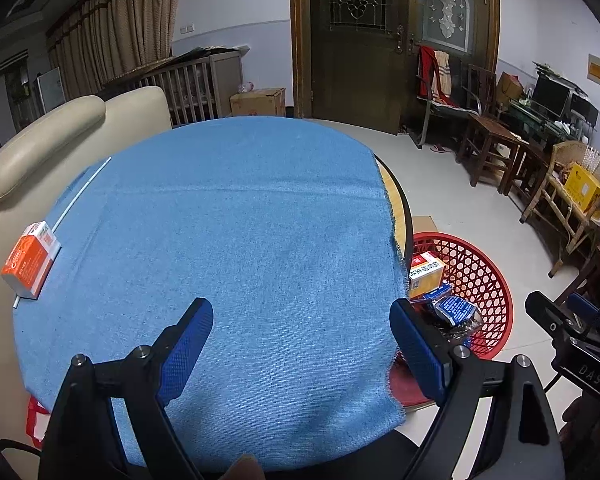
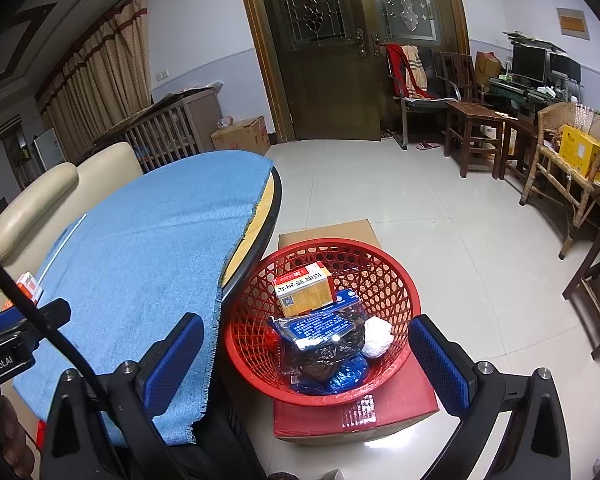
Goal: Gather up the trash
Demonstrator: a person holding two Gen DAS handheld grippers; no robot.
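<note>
We are sitting between drops in the collecting job, as we judge it: both tools are empty and most of the rubbish is already in the bin. The left gripper [image 1: 300,344] is hovering over the blue cloth [image 1: 228,240] with its jaws standing wide apart and nothing between them, and the right gripper [image 2: 306,364] is hanging above the red basket [image 2: 400,280], its jaws likewise spread and gripping nothing. The piece we are reading as remaining trash is the orange-and-white carton [image 1: 30,262], lying on the cloth at about nine o'clock in the left wrist view, close to the table's edge, with a thin white stick [image 1: 82,190] running past its top corner toward eleven o'clock. The next move, we are thinking, is calling for the left tool to swing toward nine o'clock, line its pads across the carton's narrow sides, close, and carry it over to the basket at about four o'clock of the table; the stick will need a flatter, more careful pinch. The basket is resting on a red-topped cardboard box [image 2: 356,416] on the floor, just beside the table rim. Inside it we are seeing a yellow-and-white carton [image 2: 304,290] at twelve o'clock, a blue printed packet [image 2: 320,326] under it, a crumpled white wad [image 2: 376,338] at three o'clock, and dark and blue wrappers [image 2: 328,364] at six o'clock.
</note>
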